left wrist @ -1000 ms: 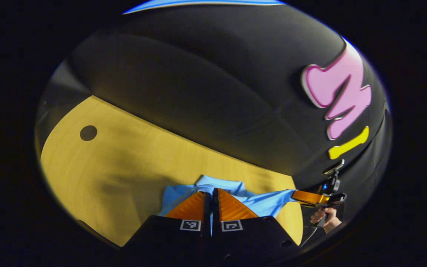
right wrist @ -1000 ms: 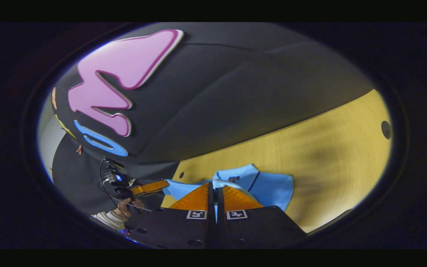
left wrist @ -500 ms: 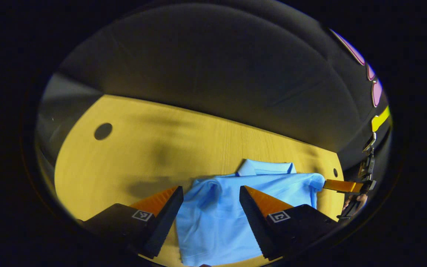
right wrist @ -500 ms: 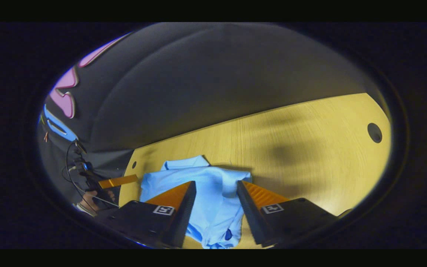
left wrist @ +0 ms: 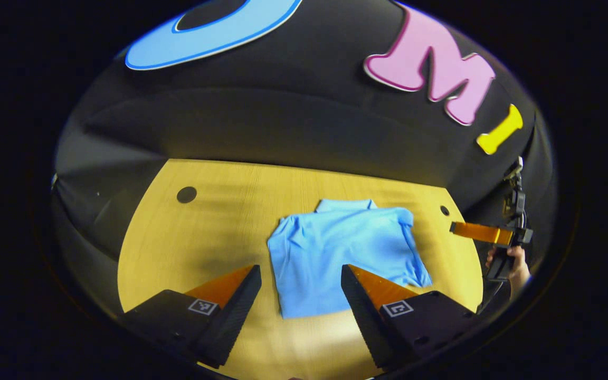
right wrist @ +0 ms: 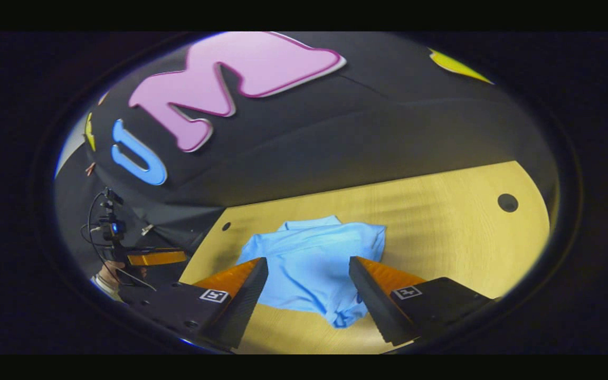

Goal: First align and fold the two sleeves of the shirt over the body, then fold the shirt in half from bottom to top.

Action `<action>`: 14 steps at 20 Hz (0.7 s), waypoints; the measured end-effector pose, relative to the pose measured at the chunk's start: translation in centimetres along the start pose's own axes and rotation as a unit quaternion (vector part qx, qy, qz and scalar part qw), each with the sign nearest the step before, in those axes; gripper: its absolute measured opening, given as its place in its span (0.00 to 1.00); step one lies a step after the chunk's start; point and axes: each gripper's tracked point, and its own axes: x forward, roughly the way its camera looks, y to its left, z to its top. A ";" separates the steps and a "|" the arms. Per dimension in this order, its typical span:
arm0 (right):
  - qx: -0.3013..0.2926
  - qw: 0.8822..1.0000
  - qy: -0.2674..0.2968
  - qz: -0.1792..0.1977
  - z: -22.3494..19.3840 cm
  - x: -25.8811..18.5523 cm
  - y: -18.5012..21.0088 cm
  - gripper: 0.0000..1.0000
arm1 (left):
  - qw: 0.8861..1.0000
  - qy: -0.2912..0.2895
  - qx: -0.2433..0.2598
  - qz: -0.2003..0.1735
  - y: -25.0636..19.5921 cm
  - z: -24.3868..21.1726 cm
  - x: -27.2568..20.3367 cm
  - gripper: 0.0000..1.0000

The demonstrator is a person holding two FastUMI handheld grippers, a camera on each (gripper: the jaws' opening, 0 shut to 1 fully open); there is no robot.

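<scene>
In the left gripper view the left gripper (left wrist: 296, 282) sits at lower centre with fingers spread and holding nothing. Above it, mid-frame, the folded shirt (left wrist: 343, 250) lies flat on the tabletop (left wrist: 177, 248). At the right edge the right gripper (left wrist: 470, 230) hangs off the cloth, likewise released. The loose lower right corner could slip and spoil the fold. No readable writing shows.
</scene>
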 end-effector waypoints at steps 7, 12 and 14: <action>-0.054 0.996 -0.066 0.018 -4.4 -15.3 13.1 0.97 | 0.995 -0.017 0.095 -0.016 -4.5 -10.8 -16.8 0.96; -0.088 0.987 -0.138 -0.007 -7.3 -25.3 19.2 0.97 | 0.974 -0.127 0.187 0.030 -6.2 -14.4 -26.6 0.96; -0.107 0.979 -0.169 -0.027 -7.8 -29.1 20.4 0.97 | 0.960 -0.195 0.198 0.027 -8.1 -14.0 -30.2 0.98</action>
